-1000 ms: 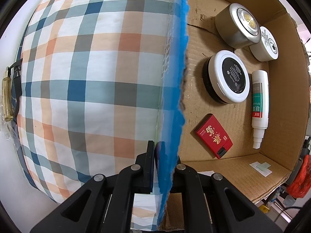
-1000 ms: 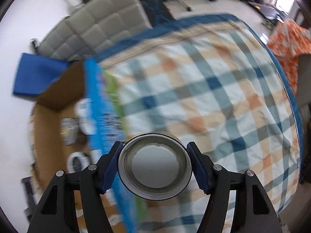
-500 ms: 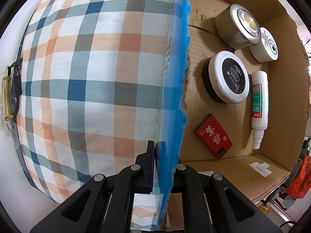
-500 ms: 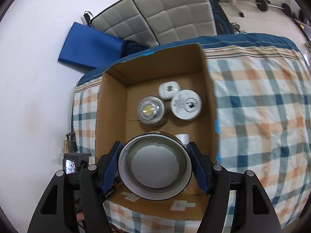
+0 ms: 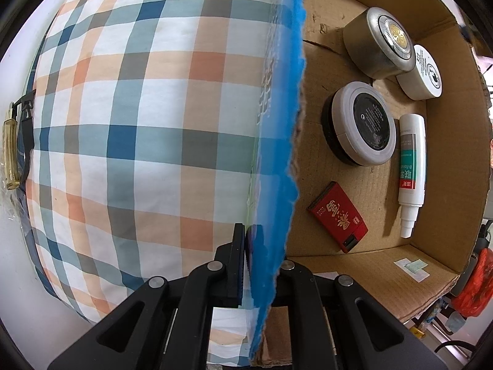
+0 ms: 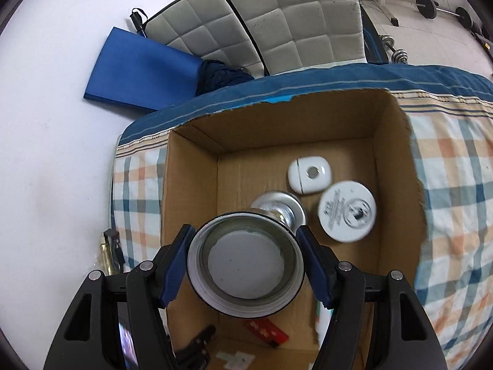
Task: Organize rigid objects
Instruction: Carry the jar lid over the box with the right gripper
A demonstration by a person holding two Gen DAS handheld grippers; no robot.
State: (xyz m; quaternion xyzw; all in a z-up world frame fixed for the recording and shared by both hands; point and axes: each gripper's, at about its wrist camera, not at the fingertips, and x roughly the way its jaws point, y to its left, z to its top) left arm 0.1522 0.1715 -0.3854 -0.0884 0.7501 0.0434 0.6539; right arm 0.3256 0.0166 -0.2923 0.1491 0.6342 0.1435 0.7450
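Right hand-held gripper (image 6: 246,257), clenched on round grey-lidded jar (image 6: 245,258), now over brown cardboard box (image 6: 191,191) at centre frame, ready for placing; left hand-held gripper (image 5: 262,259) pinches box wall.

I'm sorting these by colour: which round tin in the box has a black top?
The wide flat tin mid-box, white-rimmed with a black top. The silver tin has a gold centre; the small white one is white-topped.

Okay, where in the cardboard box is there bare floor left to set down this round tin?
Bare cardboard runs along the blue-edged wall, beside the black-lidded jar and above the red packet. It is crowded opposite: silver tin, white jar, white bottle.
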